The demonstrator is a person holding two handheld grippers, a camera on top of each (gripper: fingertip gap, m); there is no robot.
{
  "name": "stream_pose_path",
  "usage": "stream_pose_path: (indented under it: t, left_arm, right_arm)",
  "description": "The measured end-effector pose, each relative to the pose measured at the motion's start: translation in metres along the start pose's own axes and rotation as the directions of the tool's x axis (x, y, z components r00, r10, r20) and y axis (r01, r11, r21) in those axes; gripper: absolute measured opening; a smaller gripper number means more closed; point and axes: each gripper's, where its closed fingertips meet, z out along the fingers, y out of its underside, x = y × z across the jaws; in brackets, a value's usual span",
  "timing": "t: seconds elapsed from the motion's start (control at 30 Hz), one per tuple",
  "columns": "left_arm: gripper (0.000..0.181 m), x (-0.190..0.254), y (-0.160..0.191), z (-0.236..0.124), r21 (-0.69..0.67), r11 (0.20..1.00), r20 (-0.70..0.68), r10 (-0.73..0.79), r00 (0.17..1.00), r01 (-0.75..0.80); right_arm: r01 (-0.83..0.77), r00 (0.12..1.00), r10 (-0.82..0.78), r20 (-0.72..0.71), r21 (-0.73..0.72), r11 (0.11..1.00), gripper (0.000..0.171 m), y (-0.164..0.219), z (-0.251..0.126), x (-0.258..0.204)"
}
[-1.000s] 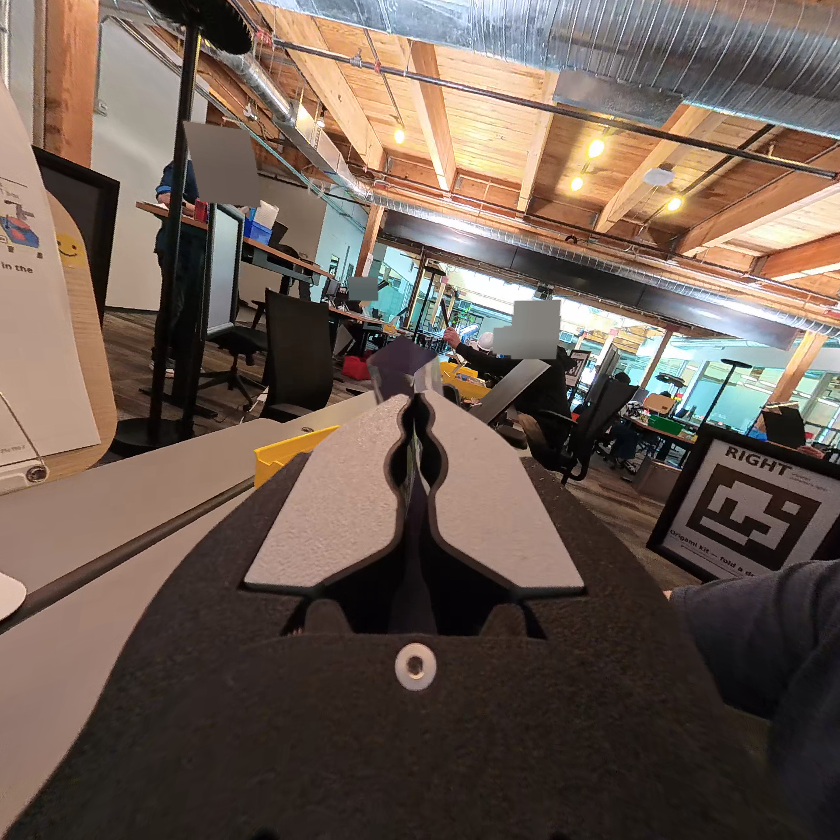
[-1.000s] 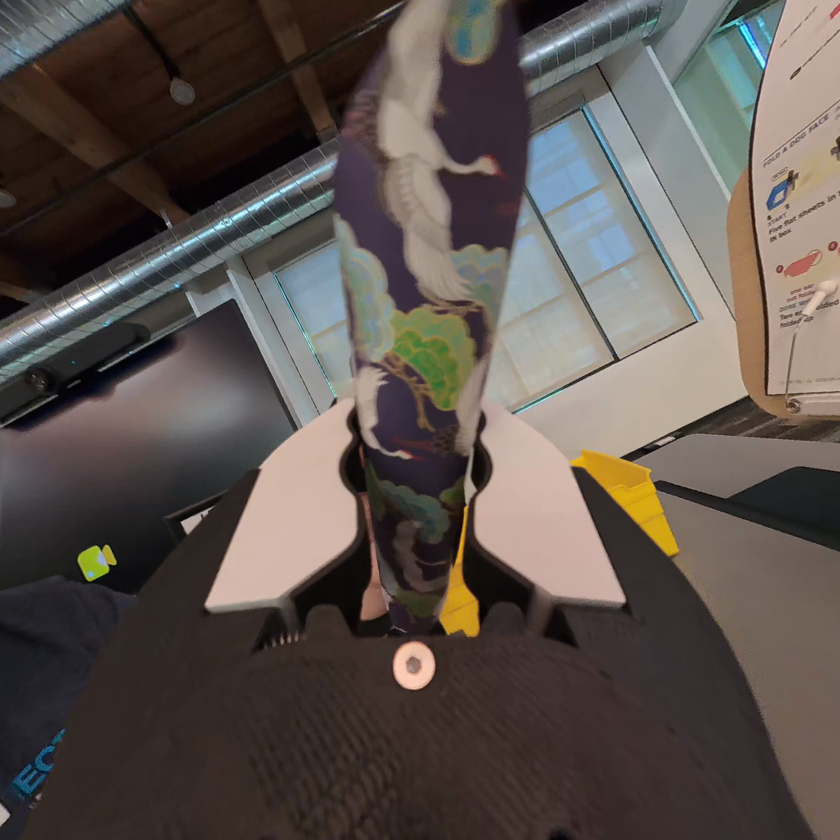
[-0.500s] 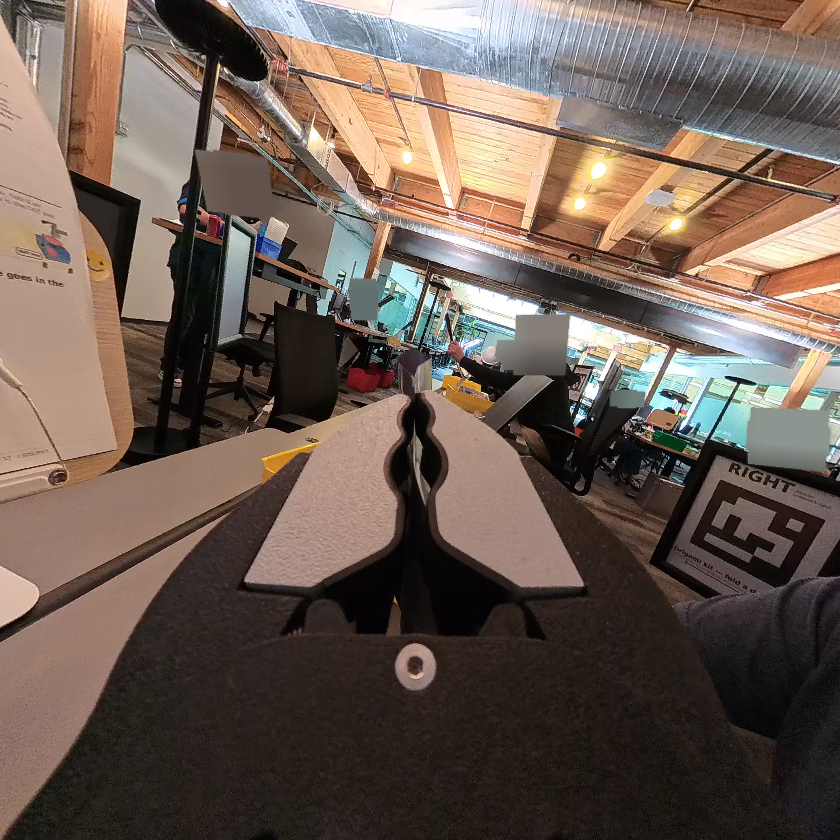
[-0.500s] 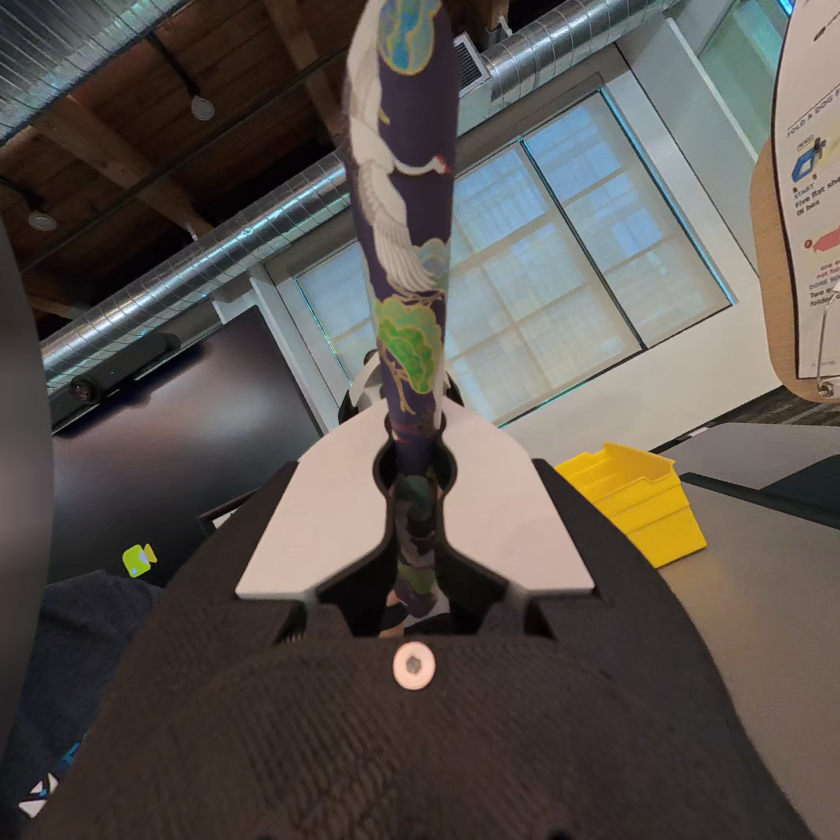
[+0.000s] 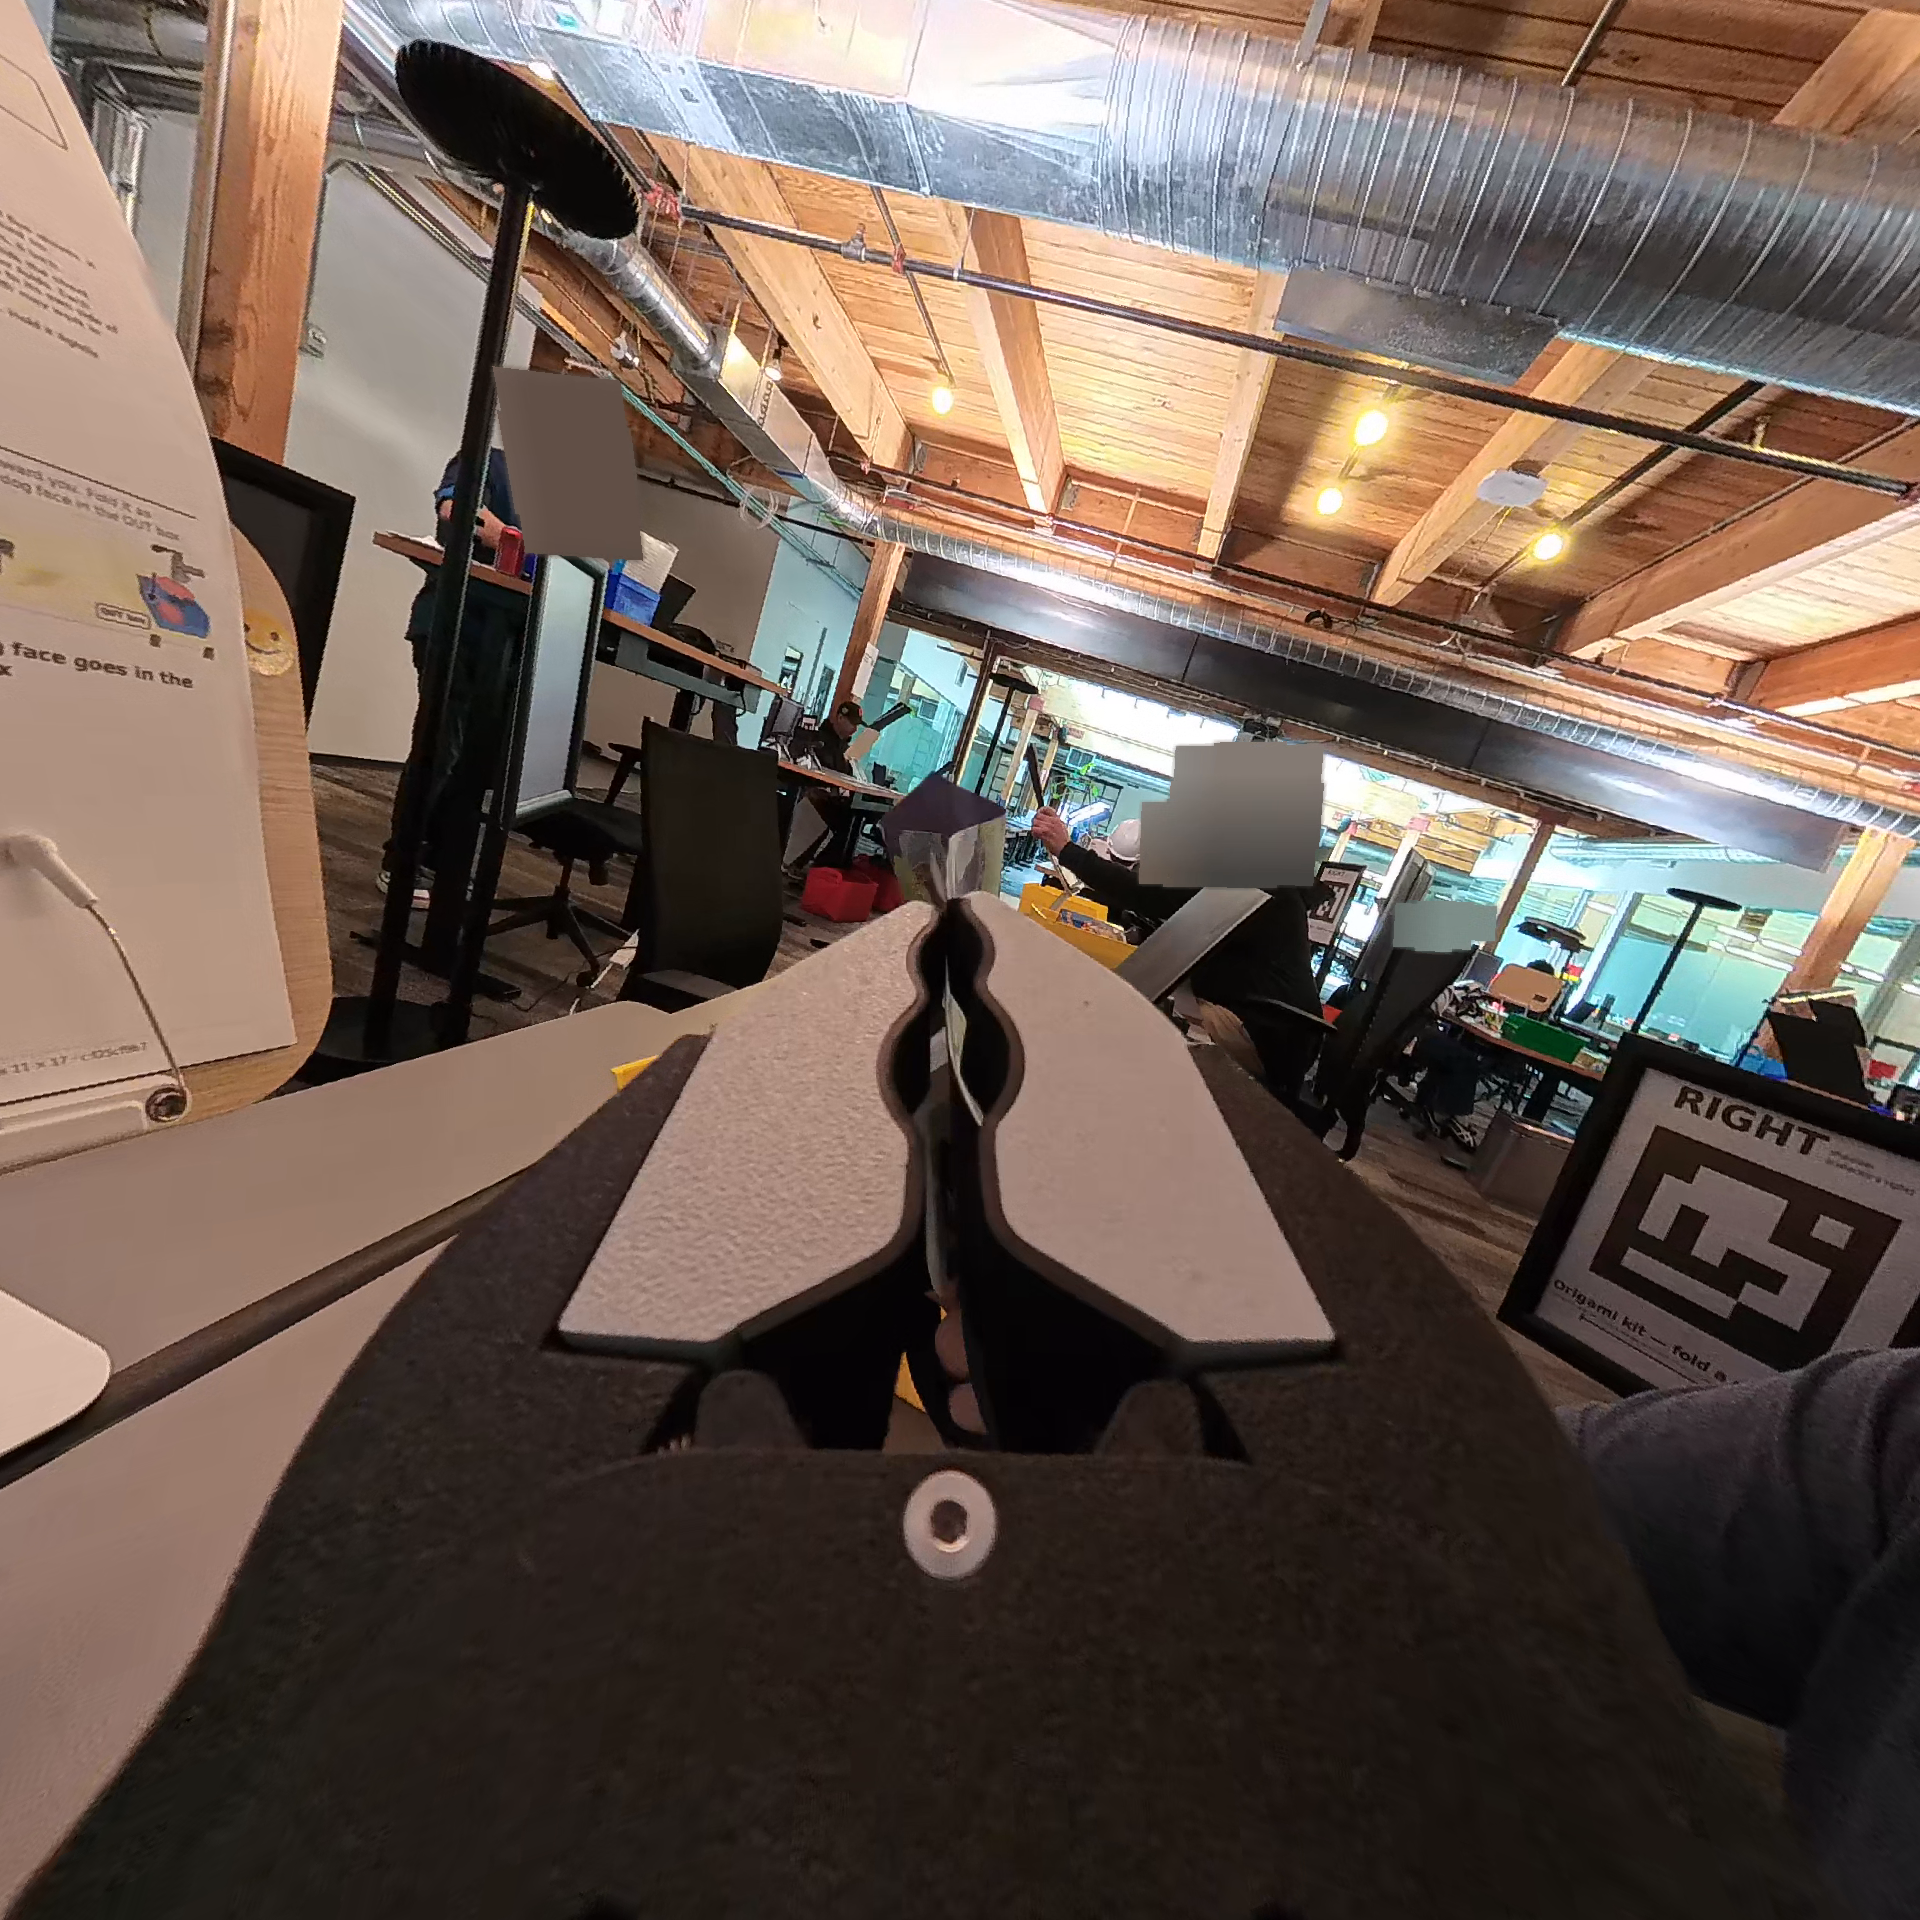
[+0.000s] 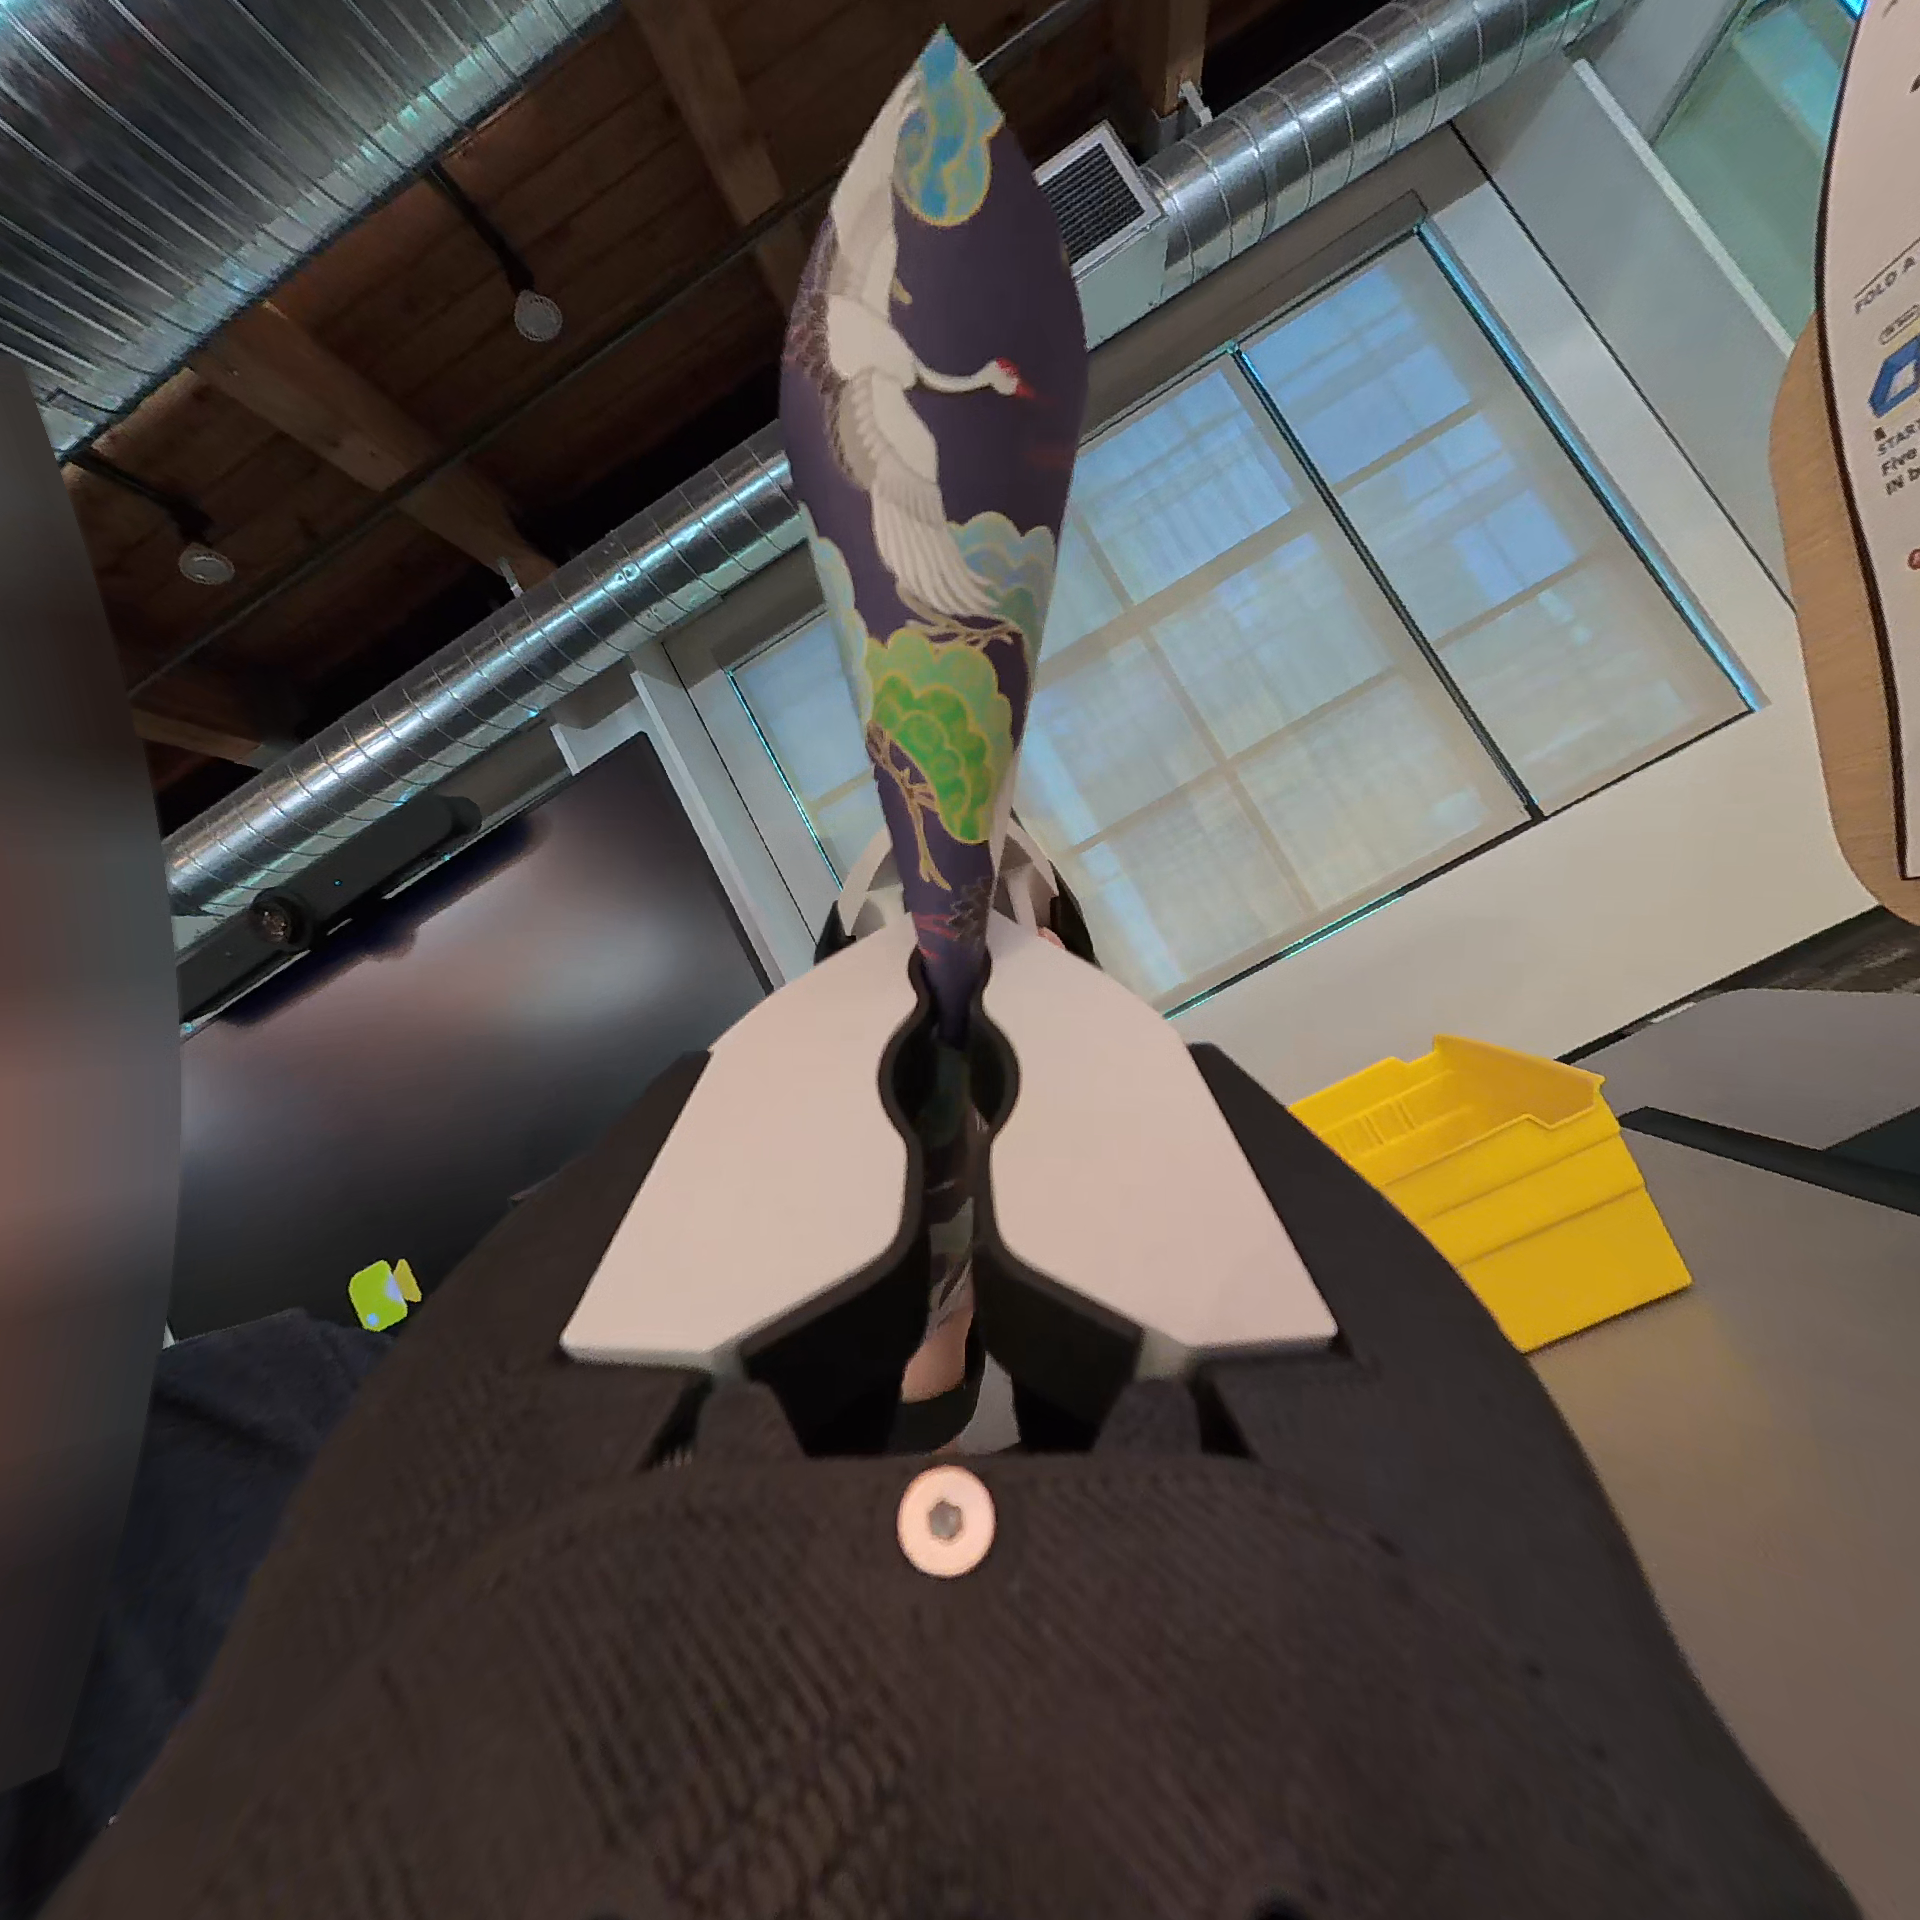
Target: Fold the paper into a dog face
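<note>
Both grippers were tilted upward off the grey table. The right gripper was pinched on the crane-patterned paper, which rose above its tips. The left gripper was pressed together on another corner of it.

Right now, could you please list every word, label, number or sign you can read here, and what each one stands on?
I do not repeat writing; these things bear it:
white instruction sheet on a wooden board, left wrist view: printed lines, legible.
black-framed sign: heading, square marker, caption.
cropped sheet, right wrist view's edge: partly cut off.
small far sign: too small.
paper: cranes, no writing.
</note>
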Motion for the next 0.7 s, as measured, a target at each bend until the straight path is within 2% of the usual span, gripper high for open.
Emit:
stream_pose_path:
  t: [0.7]
  left_arm:
    - [0.000,-0.0058,-0.0025,-0.0035,0.012,1.000,0.026,-0.001,1.000,0.001]
  right_arm:
    - [-0.047,0.999,0.047,0.014,0.009,0.999,0.000,0.0026,-0.0017,0.0047]
